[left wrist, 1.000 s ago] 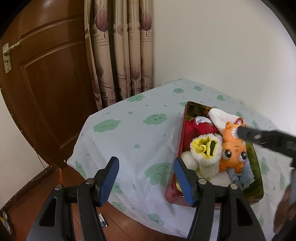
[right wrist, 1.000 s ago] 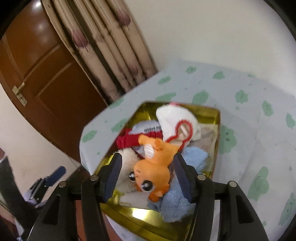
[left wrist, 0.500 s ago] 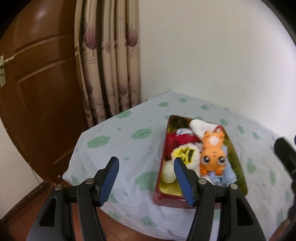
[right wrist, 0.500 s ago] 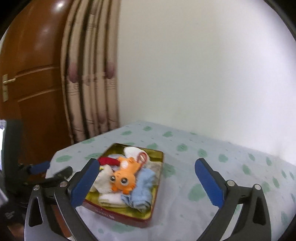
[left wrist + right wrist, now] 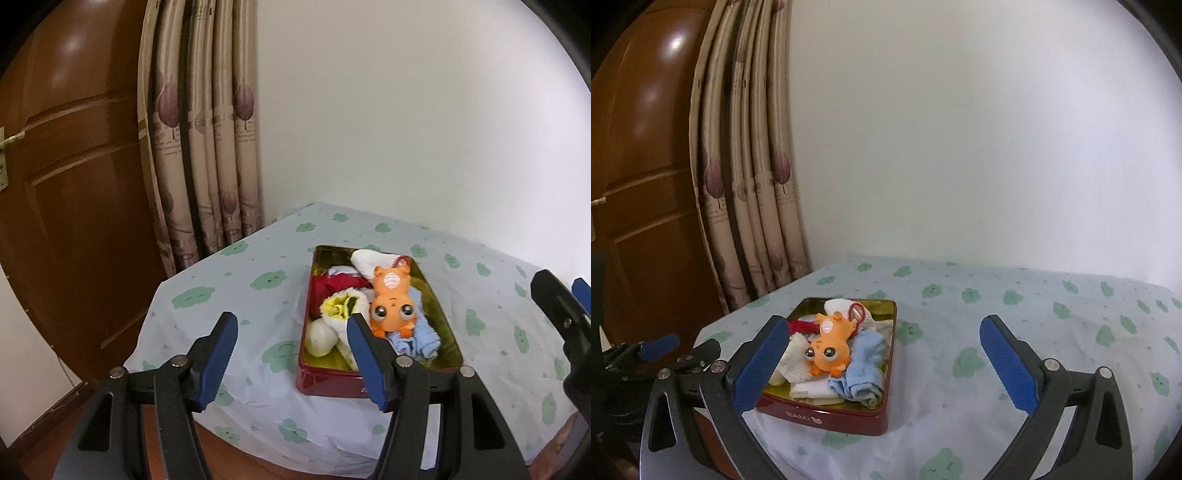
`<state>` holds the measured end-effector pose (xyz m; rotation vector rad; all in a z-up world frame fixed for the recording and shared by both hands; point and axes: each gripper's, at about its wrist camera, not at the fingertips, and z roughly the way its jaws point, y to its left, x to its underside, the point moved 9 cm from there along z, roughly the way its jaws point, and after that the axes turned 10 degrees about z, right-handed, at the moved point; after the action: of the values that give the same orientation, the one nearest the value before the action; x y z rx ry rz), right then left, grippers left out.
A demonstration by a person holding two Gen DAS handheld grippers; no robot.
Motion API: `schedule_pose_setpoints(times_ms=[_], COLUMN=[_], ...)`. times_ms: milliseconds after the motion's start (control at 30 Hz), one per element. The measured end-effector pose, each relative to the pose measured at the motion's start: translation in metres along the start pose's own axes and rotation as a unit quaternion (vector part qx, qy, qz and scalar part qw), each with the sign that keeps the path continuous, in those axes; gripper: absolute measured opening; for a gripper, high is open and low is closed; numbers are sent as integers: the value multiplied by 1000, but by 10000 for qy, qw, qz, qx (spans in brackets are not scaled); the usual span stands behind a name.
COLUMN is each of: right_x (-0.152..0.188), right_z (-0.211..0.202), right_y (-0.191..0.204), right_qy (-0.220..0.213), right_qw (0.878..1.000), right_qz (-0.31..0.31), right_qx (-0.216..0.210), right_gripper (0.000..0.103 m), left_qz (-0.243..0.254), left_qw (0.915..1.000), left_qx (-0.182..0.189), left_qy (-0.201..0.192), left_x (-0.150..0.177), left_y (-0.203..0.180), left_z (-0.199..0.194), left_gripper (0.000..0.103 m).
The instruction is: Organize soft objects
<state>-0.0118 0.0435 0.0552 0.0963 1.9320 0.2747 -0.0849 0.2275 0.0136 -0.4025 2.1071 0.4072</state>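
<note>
With both my left gripper (image 5: 291,356) and right gripper (image 5: 886,363) spread and empty, the toy (image 5: 829,345) sits in the tin (image 5: 827,415) near the table's left edge; sorting looks finished, so next I check for strays.

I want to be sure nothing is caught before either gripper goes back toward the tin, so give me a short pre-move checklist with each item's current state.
1. Right gripper empty, blue pads wide apart: ok.
2. Left gripper empty, jaws apart: ok.
3. Orange plush toy lying free on top of the pile, inside the red tin: ok.
4. Blue cloth inside the tin's rim: ok.
5. Tin fully supported on the tablecloth, though close to the table's corner: ok.
6. Whether items buried under the toy are tangled: cannot tell.
</note>
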Motion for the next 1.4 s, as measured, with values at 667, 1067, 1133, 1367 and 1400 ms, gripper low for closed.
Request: schedule_pose_setpoints(times_ms=[667, 1067, 1133, 1367, 1400], right_x=[10, 14, 14, 13, 14], right_z=[-13, -13, -12, -12, -11], right_y=[5, 5, 5, 3, 3], right_qy=[-105, -42, -45, -31, -23], right_qw=[9989, 9995, 9994, 9994, 9994], right_qz=[-315, -211, -220, -226, -237], right_qx=[336, 246, 249, 257, 262], right_gripper=[102, 102, 102, 102, 102], left_qz=[359, 410, 454, 395, 382], left_qw=[9986, 9982, 9981, 9984, 9985], left_qx=[128, 228, 230, 212, 221], left_qy=[-358, -378, -355, -342, -321], left_x=[-7, -7, -6, -5, -4], left_y=[-17, -22, -24, -23, -23], left_z=[-13, -13, -12, -12, -11], left_gripper=[63, 64, 64, 65, 66])
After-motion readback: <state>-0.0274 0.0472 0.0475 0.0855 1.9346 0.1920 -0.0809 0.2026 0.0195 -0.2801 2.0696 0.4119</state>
